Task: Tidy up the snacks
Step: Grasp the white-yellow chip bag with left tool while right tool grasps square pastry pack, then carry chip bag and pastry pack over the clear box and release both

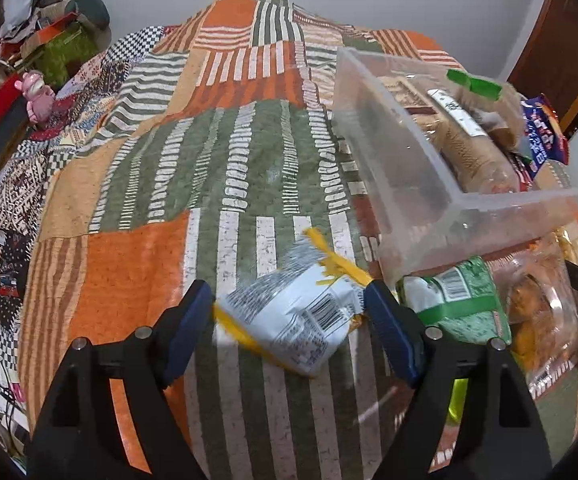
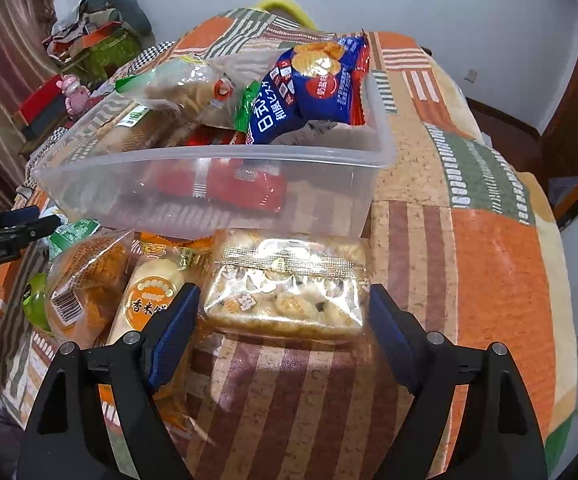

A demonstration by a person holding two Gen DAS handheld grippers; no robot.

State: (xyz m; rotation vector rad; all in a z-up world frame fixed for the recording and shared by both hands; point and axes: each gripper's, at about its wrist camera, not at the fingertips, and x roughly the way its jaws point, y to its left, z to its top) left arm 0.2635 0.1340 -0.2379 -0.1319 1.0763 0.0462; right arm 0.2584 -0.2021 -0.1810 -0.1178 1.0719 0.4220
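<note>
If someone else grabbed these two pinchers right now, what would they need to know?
Left gripper: open around a white-and-yellow snack packet on the patchwork bedspread, not yet clamped.
Right gripper: open, framing a clear pastry pack.
Done: the clear plastic bin already holds a blue cracker bag and other packs.
Left: both framed packs, plus the green packet and orange rice-cracker pack beside the bin.

both wrist views look forward, low and close over the quilt [image 1: 137, 264], sharing the clear bin [image 2: 209, 188].
</note>
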